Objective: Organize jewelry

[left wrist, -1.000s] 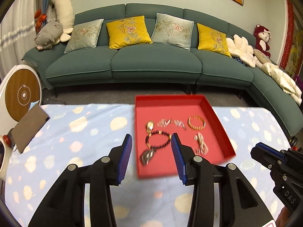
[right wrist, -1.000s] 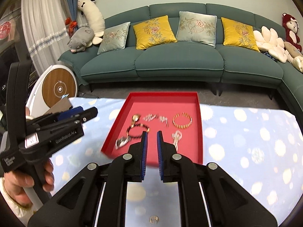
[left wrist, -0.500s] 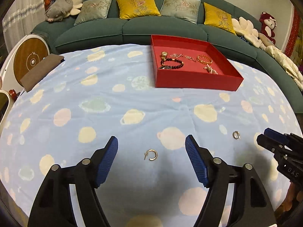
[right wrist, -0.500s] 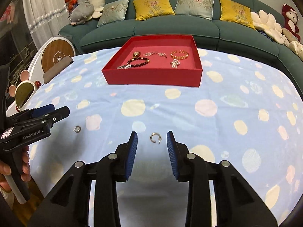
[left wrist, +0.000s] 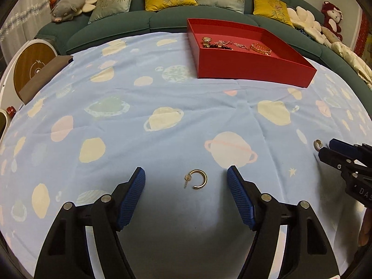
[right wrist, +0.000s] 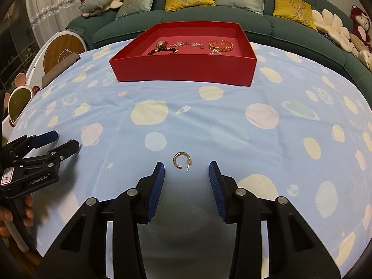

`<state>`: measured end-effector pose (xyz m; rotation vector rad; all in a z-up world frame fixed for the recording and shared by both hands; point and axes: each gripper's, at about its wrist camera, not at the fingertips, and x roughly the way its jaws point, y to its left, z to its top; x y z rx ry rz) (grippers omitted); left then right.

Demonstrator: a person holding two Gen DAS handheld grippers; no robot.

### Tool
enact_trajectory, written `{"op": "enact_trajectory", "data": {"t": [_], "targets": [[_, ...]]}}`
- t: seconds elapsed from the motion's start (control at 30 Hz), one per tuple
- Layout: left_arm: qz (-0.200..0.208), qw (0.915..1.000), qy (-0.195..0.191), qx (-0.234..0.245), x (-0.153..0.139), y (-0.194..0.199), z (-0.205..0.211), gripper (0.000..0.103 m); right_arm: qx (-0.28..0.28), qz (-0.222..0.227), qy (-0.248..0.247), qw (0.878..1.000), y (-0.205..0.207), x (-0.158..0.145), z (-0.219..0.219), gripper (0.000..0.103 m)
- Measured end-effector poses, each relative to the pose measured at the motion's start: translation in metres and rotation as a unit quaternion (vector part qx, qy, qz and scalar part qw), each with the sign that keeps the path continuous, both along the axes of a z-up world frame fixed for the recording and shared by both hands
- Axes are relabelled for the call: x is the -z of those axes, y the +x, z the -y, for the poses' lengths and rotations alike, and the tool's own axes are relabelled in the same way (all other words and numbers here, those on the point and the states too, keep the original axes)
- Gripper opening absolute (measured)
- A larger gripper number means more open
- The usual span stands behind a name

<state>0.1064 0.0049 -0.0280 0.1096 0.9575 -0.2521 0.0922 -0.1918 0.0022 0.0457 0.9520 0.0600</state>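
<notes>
A gold hoop earring lies on the blue planet-print cloth, in the gap of my left gripper, which is open wide and not touching it. A second gold hoop earring lies just ahead of my right gripper. That gripper's jaws are opening, and the pads are clear of the earring. In the left wrist view, the right gripper sits at the right edge beside its earring. In the right wrist view, the left gripper is low on the left. At the far side stands the red tray, holding a watch, a bead bracelet, chains and a gold bangle.
A brown pouch lies at the table's left edge beside a round wood-faced device. A small mirror with ears stands off the left edge. Behind the table runs a green sofa with cushions and plush toys.
Both grippers have come down from above the tray to just over the cloth near the front. Both sets of jaws have widened, and each now frames an earring.
</notes>
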Motion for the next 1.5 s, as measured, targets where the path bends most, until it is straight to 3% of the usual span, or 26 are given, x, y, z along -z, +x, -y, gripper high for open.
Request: {"op": "enact_trajectory", "data": {"t": [0.2,0.3,0.37,0.7,1.13,1.5], "targets": [[0.010,0.9999,-0.007,0.007,-0.002,0.001,-0.003,0.045,-0.002,0.002,-0.017,1.000,0.008,0.005,-0.006,0.038],[0.009,0.9996,-0.019,0.017,-0.004,0.000,-0.006,0.022,-0.005,0.003,-0.020,1.000,0.007,0.005,-0.007,0.028],[0.008,0.9995,-0.023,0.022,-0.004,-0.001,-0.008,0.015,-0.008,0.003,-0.020,1.000,0.007,0.005,-0.009,0.020],[0.017,0.9979,-0.055,0.031,-0.022,-0.007,-0.012,0.015,-0.007,0.017,-0.003,1.000,0.003,-0.010,-0.008,0.017],[0.084,0.9899,-0.104,0.049,-0.099,0.006,0.021,0.015,0.016,0.084,0.032,0.996,0.013,-0.071,0.000,0.017],[0.136,0.9828,-0.104,0.068,-0.153,0.052,0.065,0.015,0.029,0.127,0.035,0.991,0.054,-0.120,0.018,0.017]]}}
